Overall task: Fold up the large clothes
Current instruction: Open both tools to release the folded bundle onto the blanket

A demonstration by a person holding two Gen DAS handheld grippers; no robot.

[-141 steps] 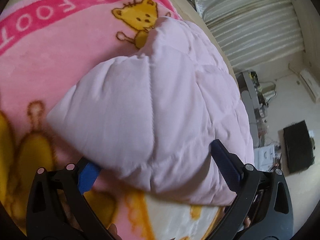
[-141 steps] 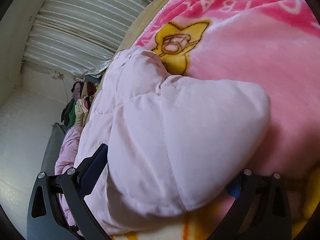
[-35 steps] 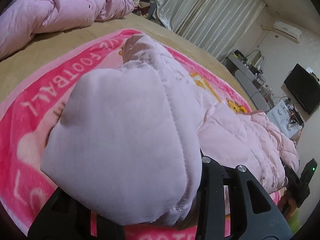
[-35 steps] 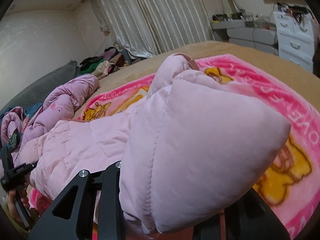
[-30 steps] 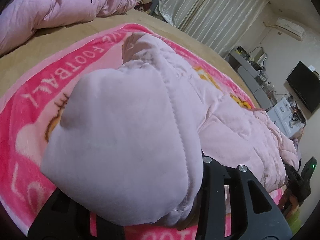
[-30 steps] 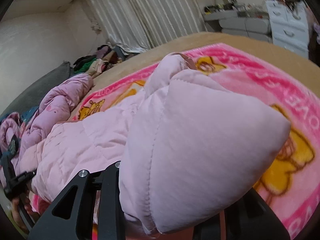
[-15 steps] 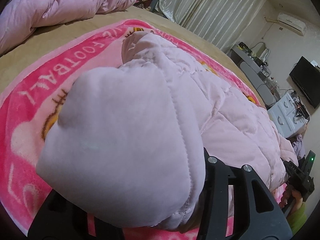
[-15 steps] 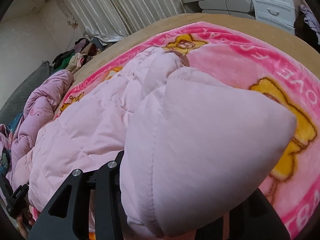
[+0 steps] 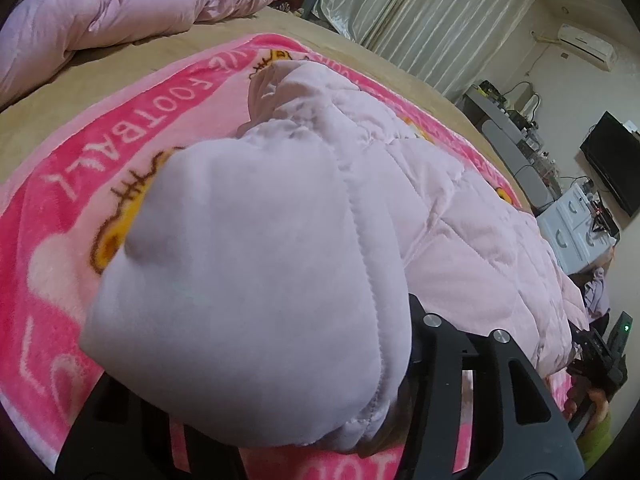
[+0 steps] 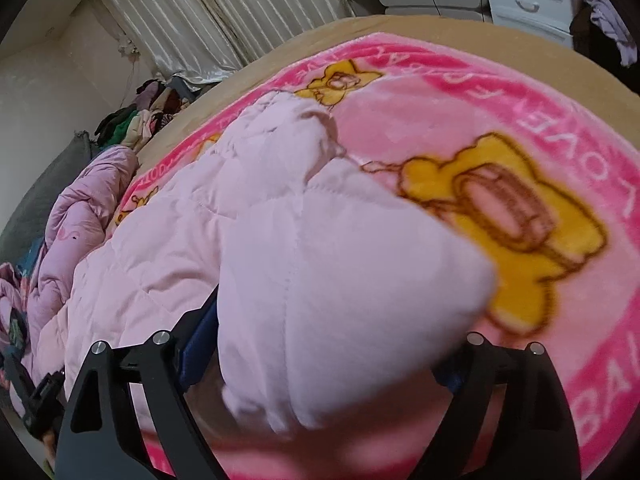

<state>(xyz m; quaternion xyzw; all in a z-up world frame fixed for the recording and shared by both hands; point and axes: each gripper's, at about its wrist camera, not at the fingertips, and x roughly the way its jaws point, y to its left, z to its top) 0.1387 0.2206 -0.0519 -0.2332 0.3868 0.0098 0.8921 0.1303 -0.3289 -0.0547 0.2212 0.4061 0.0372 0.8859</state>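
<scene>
A pale pink quilted jacket is being spread along a bright pink cartoon blanket that is lying over a tan bed. In the left wrist view, a puffed corner of the jacket is being gripped by the left claw; its black frame is seen close beside the padding at the near right, while the other finger is being hidden by the fabric, so the jaws are being held nearly closed on the cloth. In the right wrist view, another padded corner is lying between the fingers of the right claw, whose blue-padded fingers are being held wide apart on either side of the bulge; whether the cloth is being pinched there cannot be told. The body of the jacket is being seen stretching to the far left of that view, toward a crumpled pink duvet at the bed's edge. The same duvet is lying at the far left in the left wrist view. Striped curtains are hanging at the far side, and white drawers and a dark screen are standing at the right.
</scene>
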